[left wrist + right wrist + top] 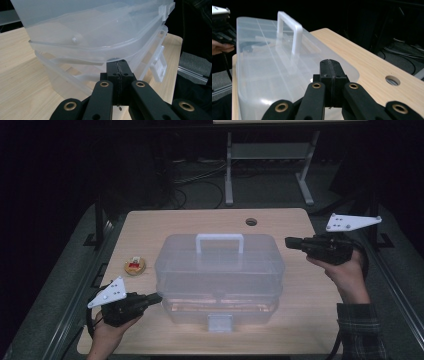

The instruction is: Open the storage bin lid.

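A clear plastic tool box (220,270) with a white handle (220,241) and a front latch (220,322) stands in the middle of the wooden table (150,227). My left gripper (159,296) is shut, its tip against the box's front left corner, under the lid's rim (82,50). In the left gripper view its jaws (118,65) are pressed together with nothing between them. My right gripper (288,242) is shut and empty, just off the box's right end at lid height. In the right gripper view (330,65) it points along the lid (267,65) toward the handle (288,30).
A small round object (134,265) with a red middle lies on the table left of the box. A cable hole (251,221) sits near the far edge. Behind the table stands a metal frame (270,165) among floor cables.
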Available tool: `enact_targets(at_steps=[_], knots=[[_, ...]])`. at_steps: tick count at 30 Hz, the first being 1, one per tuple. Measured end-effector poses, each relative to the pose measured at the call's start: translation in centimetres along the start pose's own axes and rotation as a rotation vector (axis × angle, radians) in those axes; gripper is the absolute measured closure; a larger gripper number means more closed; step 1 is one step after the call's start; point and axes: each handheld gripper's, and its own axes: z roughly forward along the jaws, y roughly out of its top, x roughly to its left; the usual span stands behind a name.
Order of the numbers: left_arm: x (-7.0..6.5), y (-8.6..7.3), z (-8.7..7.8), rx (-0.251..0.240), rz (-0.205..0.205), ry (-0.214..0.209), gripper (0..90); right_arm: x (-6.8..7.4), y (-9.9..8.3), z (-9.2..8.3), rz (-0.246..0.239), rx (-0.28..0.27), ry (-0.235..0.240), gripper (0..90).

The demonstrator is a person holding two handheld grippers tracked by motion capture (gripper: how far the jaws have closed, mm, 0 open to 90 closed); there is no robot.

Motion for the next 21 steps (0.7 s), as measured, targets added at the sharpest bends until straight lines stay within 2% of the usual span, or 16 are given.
enact_targets(at_steps=[12,21], knots=[[0.1,0.3,-0.1,-0.008,0.005,0.002,90.0,0.4,-5.0,-1.4,0.066,0.017,-0.024,90.0],[0.2,0.6,-0.1,-0.013,0.009,0.003,90.0,1.2,-7.8,-1.9,0.103,0.029,-0.005,90.0]])
